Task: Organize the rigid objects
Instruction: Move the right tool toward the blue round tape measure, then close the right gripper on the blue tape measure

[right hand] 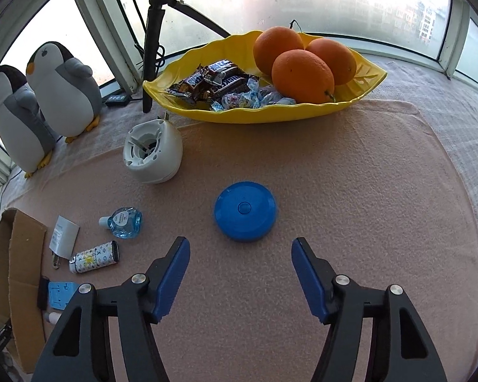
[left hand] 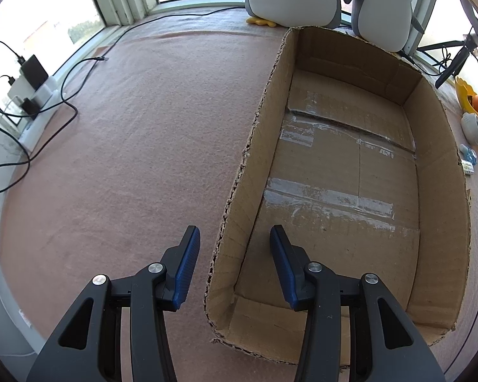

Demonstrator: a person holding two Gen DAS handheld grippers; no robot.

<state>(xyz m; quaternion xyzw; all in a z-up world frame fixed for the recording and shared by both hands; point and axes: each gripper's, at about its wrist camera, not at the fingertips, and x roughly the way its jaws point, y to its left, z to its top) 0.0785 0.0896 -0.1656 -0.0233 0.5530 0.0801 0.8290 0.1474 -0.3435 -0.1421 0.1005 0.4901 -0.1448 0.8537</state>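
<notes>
My left gripper (left hand: 232,232) hangs open over the near left wall of an empty cardboard box (left hand: 258,146); the wall's edge runs below the gap and the pads do not touch it. My right gripper (right hand: 240,242) is open above the pink cloth, its tips just short of a blue round case (right hand: 244,210), which lies ahead of the fingers and not between them. To the left lie a white round device (right hand: 153,156), a small blue bottle (right hand: 124,222), a patterned case (right hand: 94,257), a white plug (right hand: 63,237) and a blue card (right hand: 59,294).
A yellow dish (right hand: 271,111) with oranges and sweets stands at the back, with a black tripod (right hand: 153,41) beside it. Two plush penguins (right hand: 63,89) stand by the window. The box corner (right hand: 19,270) is at the far left. A power strip with cables (left hand: 32,89) lies left of the box.
</notes>
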